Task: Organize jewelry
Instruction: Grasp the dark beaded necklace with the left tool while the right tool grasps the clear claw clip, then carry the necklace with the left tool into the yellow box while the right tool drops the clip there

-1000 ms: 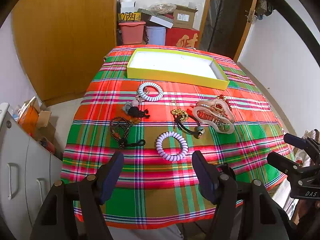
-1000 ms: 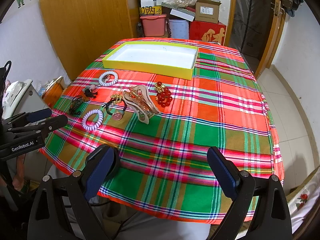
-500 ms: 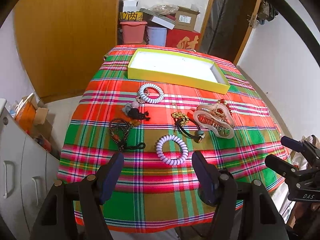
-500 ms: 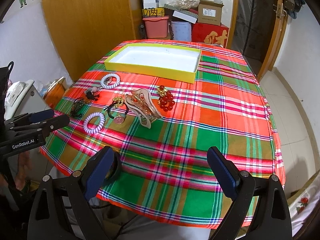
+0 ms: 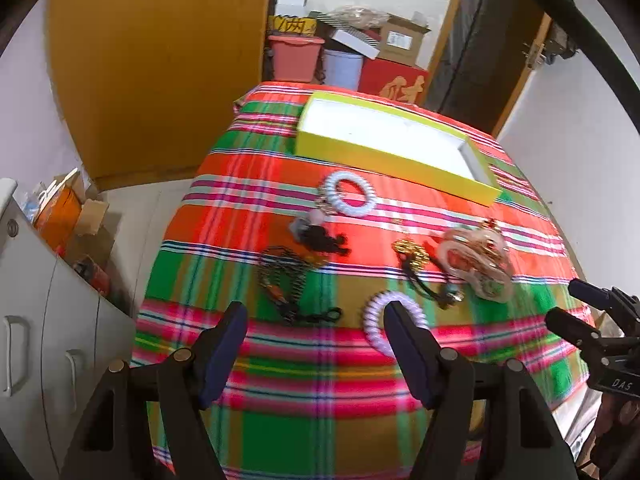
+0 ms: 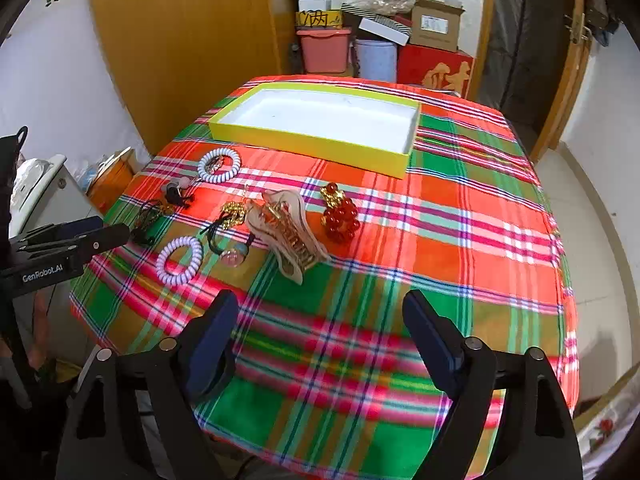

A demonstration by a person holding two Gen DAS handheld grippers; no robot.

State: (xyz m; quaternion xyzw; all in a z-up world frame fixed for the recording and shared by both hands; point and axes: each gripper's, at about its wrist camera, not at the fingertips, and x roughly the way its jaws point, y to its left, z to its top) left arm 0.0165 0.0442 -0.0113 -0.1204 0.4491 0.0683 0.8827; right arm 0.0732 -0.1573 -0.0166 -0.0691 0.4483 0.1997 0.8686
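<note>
On the plaid tablecloth (image 6: 440, 216) at the far side lies an empty yellow tray (image 6: 308, 142) (image 5: 394, 152). In front of it are a white coil bracelet (image 5: 348, 196), a black tassel charm (image 5: 320, 236), a dark bead necklace (image 5: 284, 280), a gold chain (image 5: 412, 252), a hair claw (image 6: 286, 232) and red beads (image 6: 340, 216). A lilac coil bracelet (image 5: 374, 320) lies partly behind one finger of my left gripper (image 5: 315, 316), which is open and empty above the near cloth. My right gripper (image 6: 320, 304) hovers over bare cloth, its jaws closing with nothing between them.
Stacked boxes and plastic bins (image 6: 360, 40) stand behind the table beside a wooden wardrobe (image 6: 180, 48). A grey cabinet (image 5: 36, 320) is close to the table's left edge. A doorway (image 6: 528, 40) opens at the back right. The right half of the cloth holds no jewelry.
Both grippers have moved in closer over the table's near edge. The left view has rolled a little, and the lilac bracelet now sits by its right finger. The right jaws have narrowed slightly.
</note>
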